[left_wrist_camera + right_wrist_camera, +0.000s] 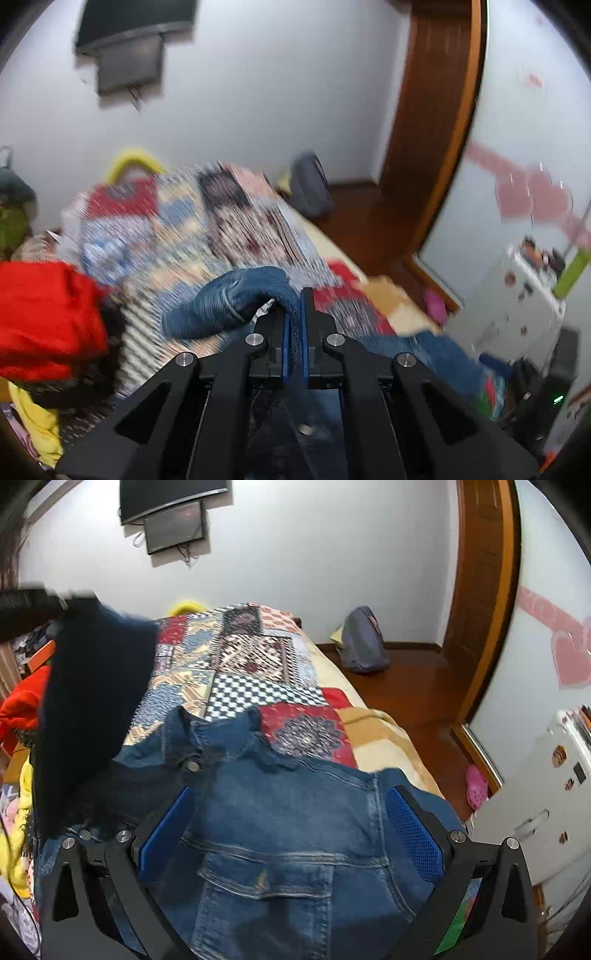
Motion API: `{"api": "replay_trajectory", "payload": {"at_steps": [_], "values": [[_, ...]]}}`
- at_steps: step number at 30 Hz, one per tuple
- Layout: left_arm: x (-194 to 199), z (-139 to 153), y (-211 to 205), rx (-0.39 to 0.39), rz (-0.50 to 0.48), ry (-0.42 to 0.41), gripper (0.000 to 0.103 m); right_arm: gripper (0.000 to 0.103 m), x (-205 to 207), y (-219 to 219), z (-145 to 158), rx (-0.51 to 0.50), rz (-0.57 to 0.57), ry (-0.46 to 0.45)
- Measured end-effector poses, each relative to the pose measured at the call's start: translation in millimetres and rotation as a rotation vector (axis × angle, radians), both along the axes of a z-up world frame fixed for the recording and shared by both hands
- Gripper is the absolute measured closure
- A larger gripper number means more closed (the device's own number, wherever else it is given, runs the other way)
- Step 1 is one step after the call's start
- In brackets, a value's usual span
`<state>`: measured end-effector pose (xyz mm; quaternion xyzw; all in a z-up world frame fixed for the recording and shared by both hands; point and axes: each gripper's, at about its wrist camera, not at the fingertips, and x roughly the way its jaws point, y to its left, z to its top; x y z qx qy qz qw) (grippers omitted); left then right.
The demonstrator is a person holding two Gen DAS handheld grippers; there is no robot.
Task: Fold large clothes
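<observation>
the denim jacket (280,834) lay on the quilted bed (258,672), collar toward the far wall, long axis along the bed. my left hand-held gripper (295,317) was clamped on its sleeve (lifted); my right hand-held gripper (291,834) hung wide apart above it. red clothes (44,317) crowded the left.

Nothing here can be read. The stickers on the white cabinet (554,775) by the wall are too small and blurred to make out, the pink heart decorations (569,653) on the wall carry no legible lettering, and the denim jacket (280,812) on the bed shows no readable label.
</observation>
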<state>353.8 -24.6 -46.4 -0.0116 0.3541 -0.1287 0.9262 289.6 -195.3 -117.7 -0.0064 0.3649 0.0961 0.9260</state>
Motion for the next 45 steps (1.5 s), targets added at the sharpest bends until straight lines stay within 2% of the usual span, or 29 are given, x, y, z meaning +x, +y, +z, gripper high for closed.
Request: {"api": "replay_trajectory", "payload": {"at_steps": [3,9,12,15,18,19,20,23,28,33,38,41,43,44,45], "values": [[3,-44,-28,0.035,-0.049,0.105,0.099,0.0,2,-13,-7,0.01,-0.017,0.03],[-4,-108,-65,0.09,-0.129,0.282,0.099,0.0,2,-24,-27,-0.005,-0.031,0.089],[-12,-120,-72,0.126,-0.163,0.304,0.098,0.0,3,-25,-38,-0.018,-0.025,0.124],[-25,-120,-79,0.162,-0.2,0.296,0.089,0.0,3,-25,-42,-0.021,-0.018,0.141],[-36,-102,-74,0.188,-0.2,0.239,0.073,0.0,1,-21,-37,-0.02,0.0,0.138],[-41,-93,-68,0.192,-0.19,0.209,0.064,0.0,0,-18,-35,-0.016,0.006,0.134],[-43,-86,-63,0.189,-0.182,0.188,0.057,0.0,0,-15,-31,-0.007,0.019,0.127],[-49,-59,-38,0.178,-0.146,0.131,0.046,0.0,2,-3,-20,0.011,0.062,0.106],[-60,-27,27,0.172,-0.03,0.076,0.034,0.0,6,29,-3,0.009,0.153,0.069],[-72,-24,99,0.229,0.119,0.079,0.032,0.001,17,66,-7,-0.016,0.245,0.079],[-88,-46,171,0.253,0.255,0.148,0.032,0.002,43,101,-34,-0.106,0.295,0.147],[-99,-66,207,0.267,0.323,0.195,0.032,0.015,61,116,-55,-0.165,0.3,0.212],[-104,-80,225,0.253,0.357,0.225,0.032,0.032,72,123,-70,-0.194,0.307,0.264],[-107,-87,234,0.235,0.37,0.242,0.032,0.037,75,126,-74,-0.2,0.308,0.28],[-110,-94,241,0.219,0.378,0.256,0.032,0.05,78,128,-78,-0.21,0.305,0.297]]}}
